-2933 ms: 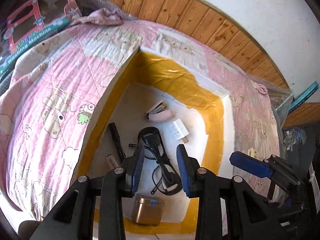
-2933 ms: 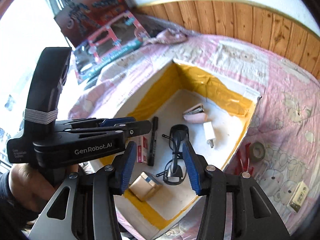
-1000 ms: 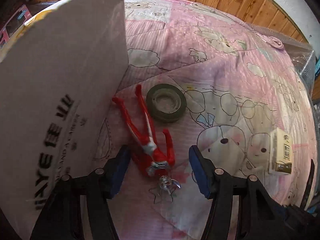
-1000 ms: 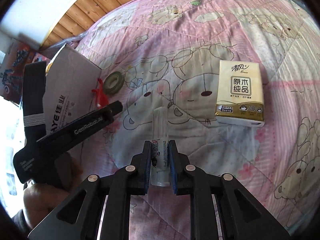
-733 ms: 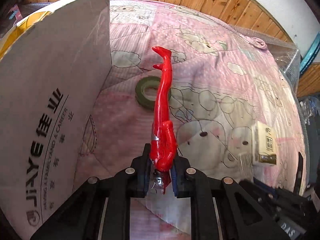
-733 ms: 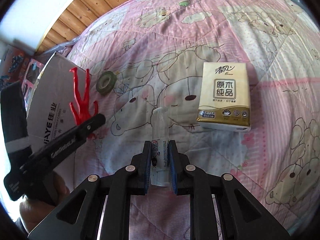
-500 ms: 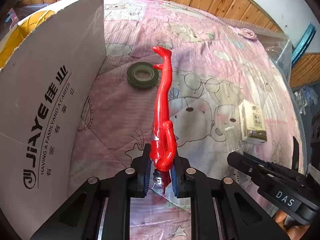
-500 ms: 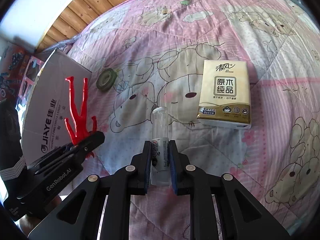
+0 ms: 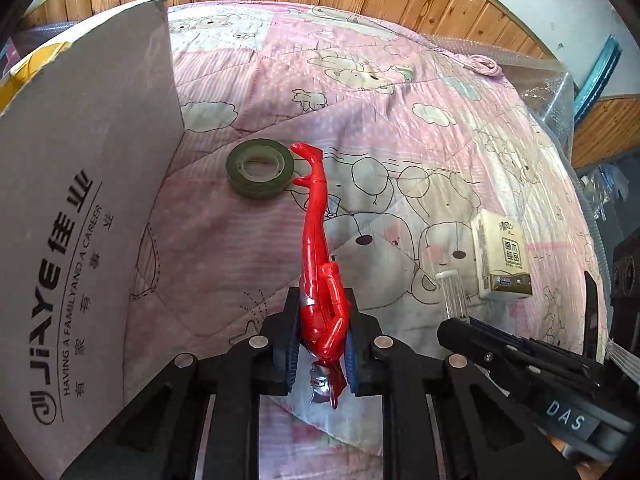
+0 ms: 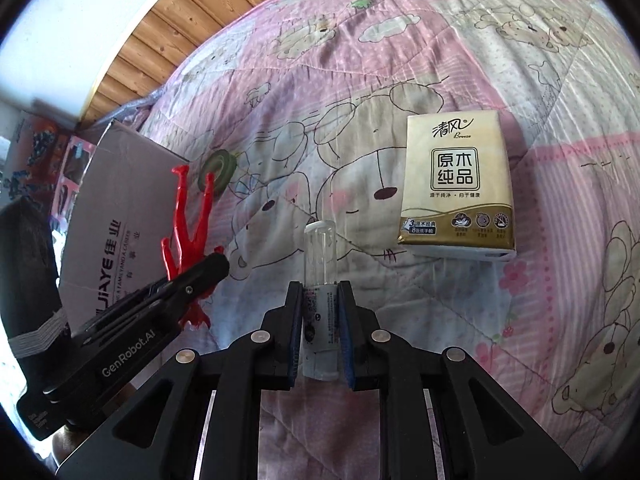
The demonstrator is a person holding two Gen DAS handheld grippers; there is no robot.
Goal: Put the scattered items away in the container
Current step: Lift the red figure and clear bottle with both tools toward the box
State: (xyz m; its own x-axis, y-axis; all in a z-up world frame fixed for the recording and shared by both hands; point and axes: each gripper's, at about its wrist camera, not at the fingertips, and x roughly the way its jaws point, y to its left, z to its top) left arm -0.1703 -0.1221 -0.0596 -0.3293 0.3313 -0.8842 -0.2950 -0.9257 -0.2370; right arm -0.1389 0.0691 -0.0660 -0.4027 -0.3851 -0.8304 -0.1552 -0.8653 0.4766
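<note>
The red figure (image 9: pixel 320 276) hangs clear of the quilt (image 9: pixel 400 92), clamped at its torso by the left gripper (image 9: pixel 321 344), legs pointing forward; the clear spray bottle (image 10: pixel 319 280) is pinched in the right gripper (image 10: pixel 319 336); the cardboard box (image 9: pixel 80 200) stands on the quilt's left side, with the tape roll (image 9: pixel 260 168) and tissue pack (image 10: pixel 454 184) left lying outside it; the figure's long legs could catch the box wall and twist it loose.

Black left tool (image 9: pixel 321 344), blue pads (image 9: pixel 291 354), silver screws
</note>
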